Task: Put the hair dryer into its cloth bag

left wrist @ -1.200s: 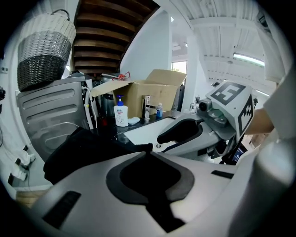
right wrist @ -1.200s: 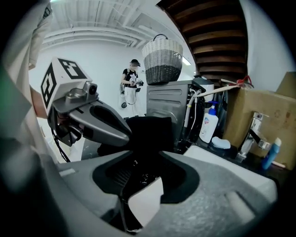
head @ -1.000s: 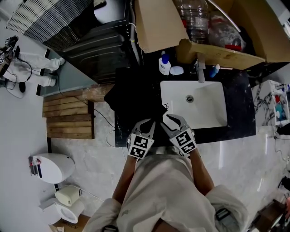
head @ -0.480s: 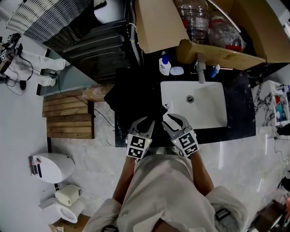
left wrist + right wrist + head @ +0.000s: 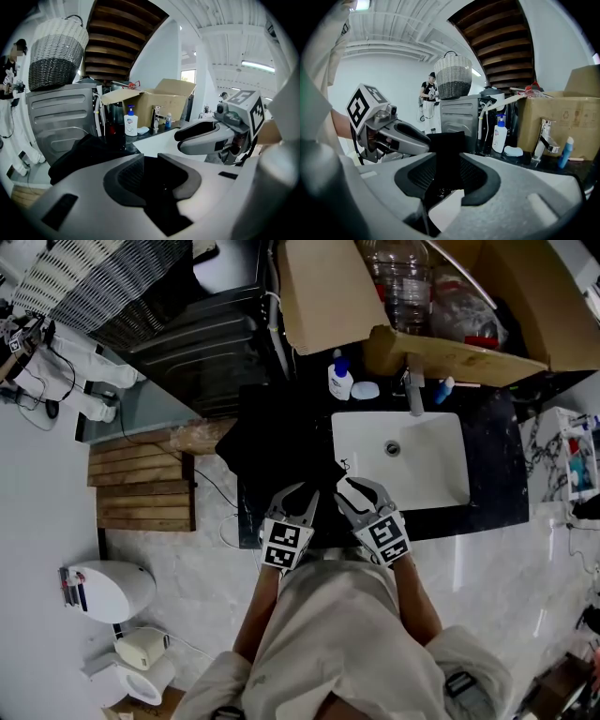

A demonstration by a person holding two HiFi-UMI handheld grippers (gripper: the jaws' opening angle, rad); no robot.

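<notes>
Right gripper (image 5: 449,174) has just been closing and clamps the black cloth bag's (image 5: 449,143) edge. Left gripper (image 5: 152,176), its jaws just opened and holding nothing, should probably pinch the opposite rim to spread the mouth wide.

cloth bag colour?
Black, no pattern visible. The cloth bag shows best in the right gripper view.

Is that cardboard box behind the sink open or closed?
Open: the cardboard box has its flaps folded outward, and the head view shows a clear plastic bottle inside it.
</notes>
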